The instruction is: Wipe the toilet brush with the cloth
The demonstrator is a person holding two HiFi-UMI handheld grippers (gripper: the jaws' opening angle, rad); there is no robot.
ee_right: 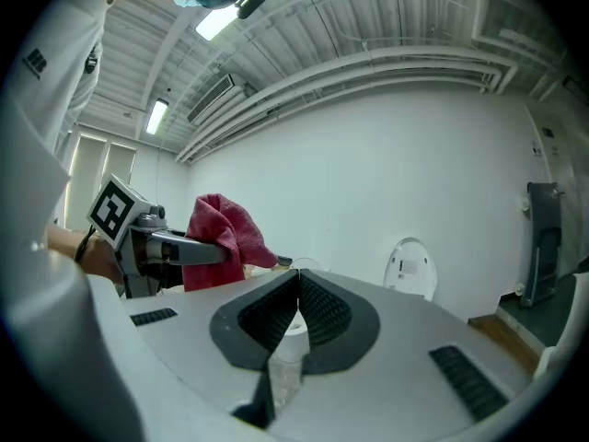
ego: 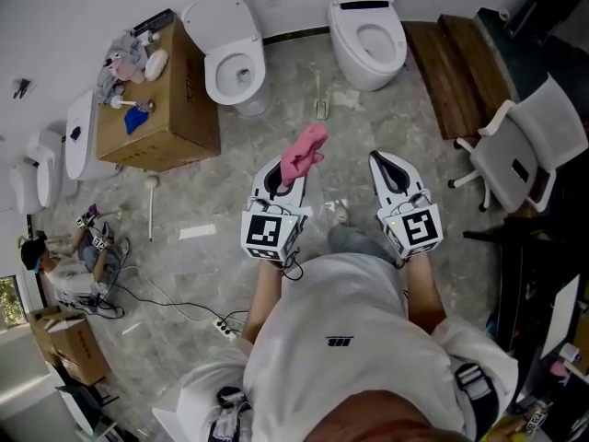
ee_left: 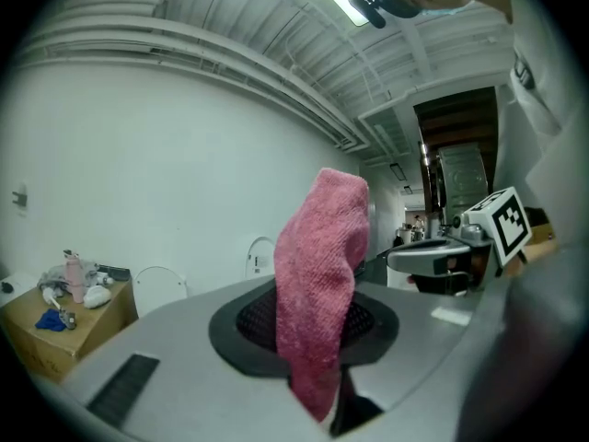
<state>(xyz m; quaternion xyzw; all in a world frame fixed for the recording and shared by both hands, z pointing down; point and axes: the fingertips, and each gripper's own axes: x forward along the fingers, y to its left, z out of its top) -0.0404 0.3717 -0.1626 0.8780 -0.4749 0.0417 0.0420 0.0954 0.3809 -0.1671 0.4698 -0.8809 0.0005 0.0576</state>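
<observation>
My left gripper point(ego: 294, 168) is shut on a pink cloth point(ego: 306, 149), which stands up out of the closed jaws. The left gripper view shows the cloth point(ee_left: 319, 274) pinched between the dark pads point(ee_left: 253, 325) and rising in front of the lens. My right gripper point(ego: 378, 159) is held beside it, shut, with nothing in it; its jaws point(ee_right: 296, 293) meet in a thin line. A white long-handled brush point(ego: 150, 206) lies on the floor by the cardboard box, well left of both grippers. Another long-handled tool point(ego: 320, 98) lies between the two toilets ahead.
Two white toilets point(ego: 234, 55) point(ego: 368, 28) stand against the far wall. A cardboard box point(ego: 166, 109) with small items is at the left. A white chair point(ego: 520, 159) and wooden bench point(ego: 460, 67) are at the right. Cables and a power strip point(ego: 221, 325) lie on the floor; a person point(ego: 64, 261) sits far left.
</observation>
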